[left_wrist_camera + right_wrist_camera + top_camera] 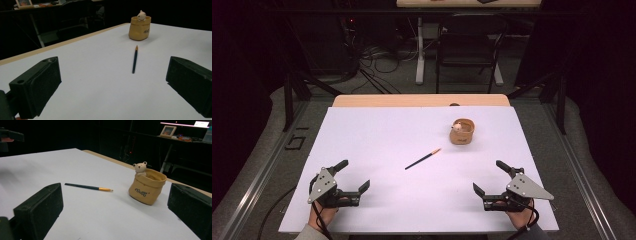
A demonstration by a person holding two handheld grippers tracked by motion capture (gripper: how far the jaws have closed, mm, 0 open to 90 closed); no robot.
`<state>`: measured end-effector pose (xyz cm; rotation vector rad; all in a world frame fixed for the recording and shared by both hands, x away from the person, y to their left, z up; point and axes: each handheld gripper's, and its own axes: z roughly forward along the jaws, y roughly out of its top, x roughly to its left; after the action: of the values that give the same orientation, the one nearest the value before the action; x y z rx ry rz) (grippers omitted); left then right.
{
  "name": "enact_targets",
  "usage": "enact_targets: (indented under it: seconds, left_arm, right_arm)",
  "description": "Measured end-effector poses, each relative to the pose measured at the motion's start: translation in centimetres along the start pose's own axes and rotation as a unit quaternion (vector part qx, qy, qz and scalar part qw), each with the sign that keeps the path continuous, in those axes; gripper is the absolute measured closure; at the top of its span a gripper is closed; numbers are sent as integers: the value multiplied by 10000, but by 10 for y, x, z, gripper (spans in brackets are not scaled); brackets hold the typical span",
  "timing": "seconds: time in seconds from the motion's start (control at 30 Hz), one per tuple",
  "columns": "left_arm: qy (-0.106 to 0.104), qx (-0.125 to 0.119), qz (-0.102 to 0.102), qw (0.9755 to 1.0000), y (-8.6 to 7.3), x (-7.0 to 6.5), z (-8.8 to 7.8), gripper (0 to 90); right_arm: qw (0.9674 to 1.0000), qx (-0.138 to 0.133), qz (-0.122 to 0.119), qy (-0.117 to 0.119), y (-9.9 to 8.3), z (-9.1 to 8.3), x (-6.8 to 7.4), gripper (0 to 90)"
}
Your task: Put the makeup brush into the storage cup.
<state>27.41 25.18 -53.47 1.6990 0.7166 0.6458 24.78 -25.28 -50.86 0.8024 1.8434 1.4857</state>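
Progress: nothing looks started; judging by the layout, the work is likely to put the brush (422, 159) into the pot (462, 132), and all of that is left.
Brush: lies flat on the white surface (377, 135), just short of the pot on the person's side, apart from it, its orange-banded tip (105, 189) turned toward the pot.
Pot: a tan, sack-shaped holder with a small bear figure (140, 168) at its rim, standing upright; no brush inside as far as the pictures show.
Left claw (353, 176): jaws wide apart, nothing between them, resting well away from the pot at the near left corner of the surface.
Right claw (491, 177): jaws wide apart, holding nothing, near the front edge, well short of the pot.
Surface: white sheet over a wooden top, whose bare strip (422, 100) shows just beyond the pot.
Room: dark; a chair (468, 47) and loose cables (377, 57) stand on the grey floor beyond the pot, with another desk further back.
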Motion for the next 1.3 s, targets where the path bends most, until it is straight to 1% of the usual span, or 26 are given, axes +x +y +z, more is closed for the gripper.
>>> enact_targets:
  seconds: [0.27, 0.37, 0.47, 0.57, 0.67, 0.77, 0.87, 0.9, 0.93, 0.97, 1.0, 1.03, 1.17, 1.23, 1.3]
  left_arm:
    - [-3, 25, -16, 10000, 0, -1, 1, 0]
    - [-20, 5, 25, 10000, 1, -2, 1, 0]
    - [-27, 48, 12, 10000, 0, -2, 3, 0]
    - [-65, 73, -8, 10000, 1, -3, 5, 0]
    - [-108, 166, 18, 9998, 2, -6, 8, 1]
    - [-107, 177, 48, 9998, 2, -6, 9, 1]
    - [-149, 194, 19, 9997, 3, -6, 12, 1]
    - [-161, 230, 10, 9996, 4, -6, 14, 1]
    - [-253, 372, -64, 9990, 6, -6, 18, 1]
    - [-283, 414, -78, 9987, 6, -6, 19, 1]
    - [-283, 414, -78, 9987, 6, -6, 19, 1]
    - [-319, 461, -41, 9984, 7, -7, 23, 1]
    - [-377, 472, -32, 9982, 8, -8, 27, 1]
    - [-406, 475, -27, 9980, 9, -8, 32, 1]
    - [-404, 506, -30, 9979, 11, -8, 36, 1]
  right_arm:
    - [10000, -30, 4, 31, 0, 1, 0, 0]
    - [10000, 36, -25, 46, 0, 1, 0, 0]
    - [10000, 11, 4, 55, 0, 2, 0, 0]
    - [10000, 14, -22, 63, 0, 3, 0, 0]
    - [10000, 11, -23, 66, 0, 3, 0, 0]
    - [10000, 12, -24, 71, 0, 3, 0, 0]
    - [10000, 22, -28, 73, 0, 4, 0, 0]
    - [10000, 37, -32, 79, 0, 4, 0, 0]
    - [10000, 30, -36, 77, 0, 4, 0, 0]
    - [10000, 37, -40, 77, 0, 5, 0, 0]
    - [10000, 37, -40, 77, 0, 5, 0, 0]
    - [9999, 48, -51, 74, 0, 5, -1, 0]
    - [10000, 55, -31, 67, -1, 5, -2, 0]
    - [9999, 56, -40, 73, -1, 5, -2, 0]
    - [9999, 68, -50, 85, -1, 5, -2, 0]
